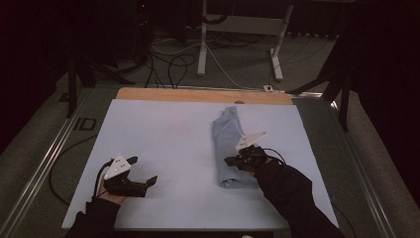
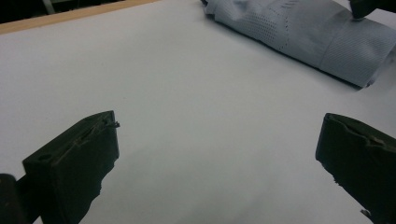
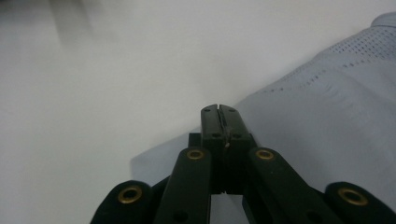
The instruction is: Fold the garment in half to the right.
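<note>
The folded cloth (image 1: pixel 230 148) lies right of centre on the worktop (image 1: pixel 163 144). The right gripper (image 3: pixel 219 112), fingers pressed together over its edge, might unroll it; left gripper (image 1: pixel 143 171) spread, idle.

1. The left gripper (image 1: pixel 144 172) is black, with a grey three-cornered plate on top.
2. The right gripper (image 3: pixel 218 111) has brass-coloured screws (four visible).
3. Both sleeves (image 1: pixel 292 191) are dark.

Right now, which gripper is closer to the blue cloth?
Right. The right gripper is over the cloth, jaws closed at its near end. The left gripper is off to the cloth's left on the bare mat, jaws open.
</note>
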`<action>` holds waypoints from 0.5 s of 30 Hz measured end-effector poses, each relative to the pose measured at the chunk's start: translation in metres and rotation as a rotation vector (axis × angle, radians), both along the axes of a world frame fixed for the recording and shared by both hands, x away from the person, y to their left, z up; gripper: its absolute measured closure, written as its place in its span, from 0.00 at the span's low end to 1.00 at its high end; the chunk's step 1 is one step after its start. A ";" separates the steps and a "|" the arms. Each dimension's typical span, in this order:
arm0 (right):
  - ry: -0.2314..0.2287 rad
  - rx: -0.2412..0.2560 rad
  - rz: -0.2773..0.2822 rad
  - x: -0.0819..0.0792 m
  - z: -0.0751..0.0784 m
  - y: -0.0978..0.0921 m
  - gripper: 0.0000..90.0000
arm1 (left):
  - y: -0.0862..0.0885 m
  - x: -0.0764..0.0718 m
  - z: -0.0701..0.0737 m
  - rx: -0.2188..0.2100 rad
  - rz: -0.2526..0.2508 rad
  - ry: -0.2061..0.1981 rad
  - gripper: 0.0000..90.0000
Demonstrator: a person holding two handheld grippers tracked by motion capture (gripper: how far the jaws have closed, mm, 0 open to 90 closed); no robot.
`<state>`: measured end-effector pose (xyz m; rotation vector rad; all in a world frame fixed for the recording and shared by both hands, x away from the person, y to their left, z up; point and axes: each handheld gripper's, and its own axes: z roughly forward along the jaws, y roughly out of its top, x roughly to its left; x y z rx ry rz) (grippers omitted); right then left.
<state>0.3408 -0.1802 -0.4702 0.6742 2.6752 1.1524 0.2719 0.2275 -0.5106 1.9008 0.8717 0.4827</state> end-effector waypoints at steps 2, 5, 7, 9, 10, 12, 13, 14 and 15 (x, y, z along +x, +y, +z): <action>0.016 -0.001 0.000 -0.002 -0.006 -0.002 1.00 | -0.001 0.000 -0.001 0.004 -0.004 0.001 0.00; 0.049 0.006 0.012 -0.003 -0.018 0.000 1.00 | -0.001 0.001 -0.001 0.003 -0.001 0.005 0.00; 0.069 0.010 0.019 -0.003 -0.026 0.002 1.00 | -0.001 0.000 -0.002 0.003 -0.002 0.006 0.00; 0.072 -0.021 0.023 -0.005 -0.032 0.004 1.00 | 0.000 0.001 -0.002 0.003 -0.004 0.006 0.00; 0.076 -0.022 0.026 -0.005 -0.036 0.004 1.00 | 0.000 0.001 -0.002 -0.001 -0.002 0.007 0.00; 0.081 -0.048 0.010 -0.006 -0.041 0.005 1.00 | -0.001 0.001 -0.002 0.001 -0.005 0.007 0.00; 0.078 -0.052 0.016 -0.006 -0.043 0.005 1.00 | -0.001 0.001 -0.002 0.004 -0.007 0.008 0.00; 0.078 -0.056 0.014 -0.007 -0.044 0.006 1.00 | -0.002 0.001 -0.003 0.007 -0.010 0.008 0.00; 0.075 -0.058 0.021 -0.007 -0.046 0.006 1.00 | -0.002 0.001 -0.002 0.006 -0.011 0.008 0.00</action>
